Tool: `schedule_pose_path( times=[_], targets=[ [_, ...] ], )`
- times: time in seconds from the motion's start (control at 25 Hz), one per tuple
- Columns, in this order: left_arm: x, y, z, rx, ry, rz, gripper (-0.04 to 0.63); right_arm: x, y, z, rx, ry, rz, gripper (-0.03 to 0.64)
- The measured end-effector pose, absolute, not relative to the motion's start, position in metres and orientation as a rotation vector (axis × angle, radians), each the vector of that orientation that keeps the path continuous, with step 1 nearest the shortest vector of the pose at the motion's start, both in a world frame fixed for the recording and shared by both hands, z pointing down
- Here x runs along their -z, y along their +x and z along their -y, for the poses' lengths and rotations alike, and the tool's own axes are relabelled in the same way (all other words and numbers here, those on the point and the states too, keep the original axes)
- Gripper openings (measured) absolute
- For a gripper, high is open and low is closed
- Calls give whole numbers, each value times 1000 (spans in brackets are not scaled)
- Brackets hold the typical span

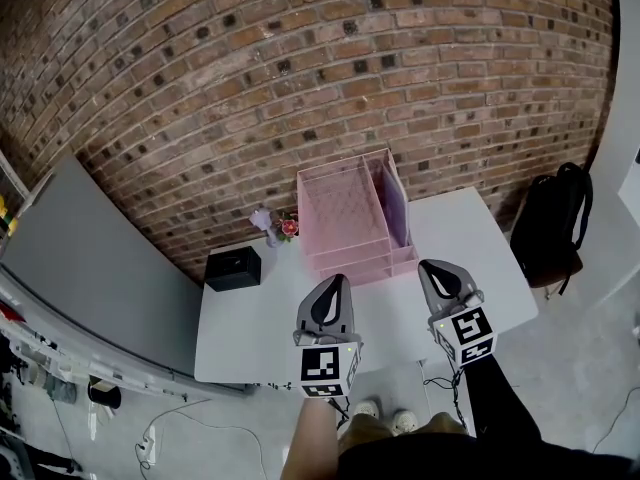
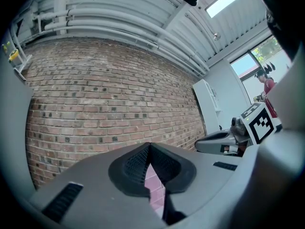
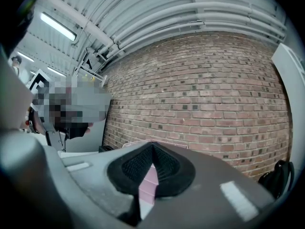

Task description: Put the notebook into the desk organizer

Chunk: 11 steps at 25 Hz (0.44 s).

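Purple notebook point(image 1: 397, 206) upright in pink organizer point(image 1: 340, 218), right slot. Left gripper point(image 1: 336, 286) and right gripper point(image 1: 436, 268): jaws together, empty.

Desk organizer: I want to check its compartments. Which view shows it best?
The head view: it shows the whole pink desk organizer from above on the white table, compartments open to sight. Both gripper views show only a pink sliver of it behind their own jaws.
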<state>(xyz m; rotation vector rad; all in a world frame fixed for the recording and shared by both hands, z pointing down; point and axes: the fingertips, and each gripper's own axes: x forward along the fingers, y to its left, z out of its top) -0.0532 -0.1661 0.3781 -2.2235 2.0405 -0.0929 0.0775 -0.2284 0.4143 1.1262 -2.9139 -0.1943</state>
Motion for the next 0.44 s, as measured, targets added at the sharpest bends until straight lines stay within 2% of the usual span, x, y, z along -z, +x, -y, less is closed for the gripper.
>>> schedule_pose_path(
  times=[0.44],
  targets=[
    [-377, -58, 168, 92, -2215, -2051, 8, -410, 76, 233, 214, 1129, 2916, 0]
  ],
)
